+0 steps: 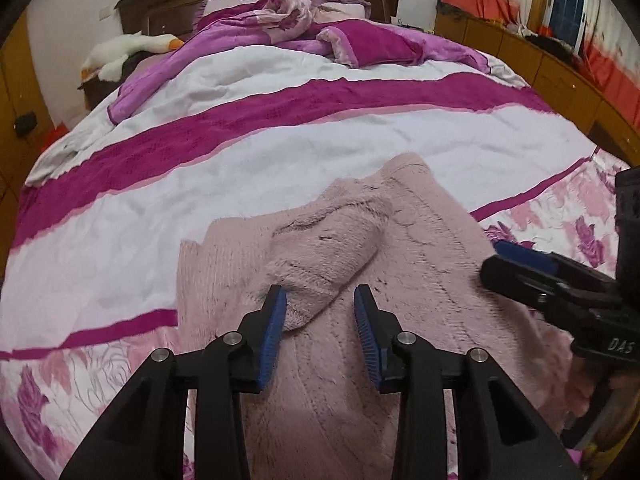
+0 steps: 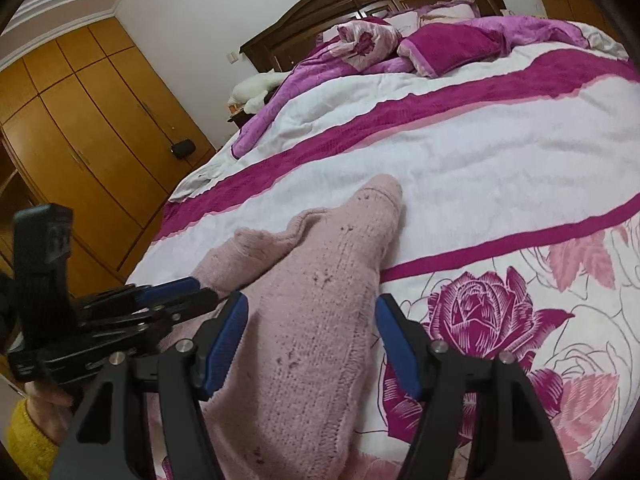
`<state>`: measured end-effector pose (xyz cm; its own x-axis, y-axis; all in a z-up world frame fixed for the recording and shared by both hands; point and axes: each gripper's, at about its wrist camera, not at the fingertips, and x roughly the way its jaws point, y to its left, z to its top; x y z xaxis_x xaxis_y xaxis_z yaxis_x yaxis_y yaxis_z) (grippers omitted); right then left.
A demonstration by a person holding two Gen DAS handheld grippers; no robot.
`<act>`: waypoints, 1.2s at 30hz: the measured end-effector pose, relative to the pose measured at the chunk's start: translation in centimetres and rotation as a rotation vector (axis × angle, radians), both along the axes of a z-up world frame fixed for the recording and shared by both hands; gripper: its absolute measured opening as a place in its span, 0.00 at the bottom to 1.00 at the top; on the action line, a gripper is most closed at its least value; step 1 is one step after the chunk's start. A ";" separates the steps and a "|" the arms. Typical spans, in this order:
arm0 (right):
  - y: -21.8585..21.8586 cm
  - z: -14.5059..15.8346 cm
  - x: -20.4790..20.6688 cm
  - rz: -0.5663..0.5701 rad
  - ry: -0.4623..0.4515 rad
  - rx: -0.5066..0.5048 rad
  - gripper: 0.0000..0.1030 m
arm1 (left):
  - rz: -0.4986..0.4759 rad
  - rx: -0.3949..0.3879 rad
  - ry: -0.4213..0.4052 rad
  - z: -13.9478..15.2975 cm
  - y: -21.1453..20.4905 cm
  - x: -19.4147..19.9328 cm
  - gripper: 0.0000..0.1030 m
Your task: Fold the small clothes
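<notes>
A pink knitted sweater (image 1: 400, 280) is lying on the near end of a bed, on a quilt (image 1: 240, 184) striped white and magenta with printed roses. One sleeve (image 1: 332, 248) is lying folded across the body, its cuff resting between the fingers of the left gripper (image 1: 320, 312), whose jaws are standing apart with neither pad pressing the knit. The right gripper (image 2: 310, 320) is hovering over the sweater's other side with its jaws spread wide and nothing pinched between them. By the look of it, the person, showing a yellow cuff (image 2: 28, 436) in the right wrist view, is working through the sleeve-folding step, with the first sleeve apparently laid in place. The next move probably calls for the right gripper to be taking hold of the opposite sleeve (image 2: 376, 208), stretched out over the quilt, and bringing it across the body without dragging the loose knit out of line.
</notes>
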<state>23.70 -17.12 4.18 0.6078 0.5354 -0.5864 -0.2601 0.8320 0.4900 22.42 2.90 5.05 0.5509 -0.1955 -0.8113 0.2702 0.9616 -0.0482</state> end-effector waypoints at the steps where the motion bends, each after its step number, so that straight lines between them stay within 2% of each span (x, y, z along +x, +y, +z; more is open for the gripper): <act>1: -0.2 -0.1 0.0 -0.001 -0.001 0.001 0.68 | -0.004 0.002 -0.004 0.0 0.2 0.0 0.13; 4: -0.6 -0.7 -0.1 0.005 -0.002 0.004 0.68 | 0.008 0.026 -0.004 -0.2 0.6 0.1 0.13; 8: -0.7 -0.9 0.0 0.012 0.003 0.020 0.68 | 0.079 0.050 -0.031 -0.6 2.0 0.0 0.14; 10: -0.6 -0.9 -0.1 0.016 -0.006 0.011 0.68 | 0.120 0.051 -0.014 -1.1 2.7 0.4 0.14; 13: -0.3 -0.9 -0.3 0.026 -0.010 0.006 0.68 | 0.178 -0.007 0.026 -2.2 4.0 1.0 0.14; 16: -0.2 -1.0 -0.2 0.033 -0.005 0.008 0.68 | 0.204 -0.050 0.017 -2.4 4.6 0.7 0.15; 23: -0.1 -1.1 -0.2 0.034 -0.003 0.011 0.68 | 0.270 -0.054 -0.051 -2.4 5.2 -0.1 0.19; 27: 0.0 -1.2 -0.2 0.035 0.001 0.014 0.68 | 0.272 -0.091 -0.020 -2.6 5.7 1.1 0.20; 30: 0.1 -1.3 -0.3 0.036 0.000 0.011 0.68 | 0.242 -0.167 0.033 -3.2 5.8 1.6 0.20; 31: 0.1 -1.3 -0.3 0.037 0.000 0.010 0.68 | 0.231 -0.179 0.033 -3.2 5.7 1.6 0.20; 32: 0.2 -1.3 -0.3 0.038 0.000 0.010 0.68 | 0.216 -0.182 0.014 -3.2 5.4 1.3 0.06; 33: 0.2 -1.3 -0.4 0.039 0.000 0.009 0.68 | 0.204 -0.182 -0.008 -3.1 5.3 1.0 0.00; 36: 0.4 -1.4 -0.5 0.041 -0.002 0.006 0.68 | 0.254 -0.241 -0.087 -2.0 5.7 -0.5 0.00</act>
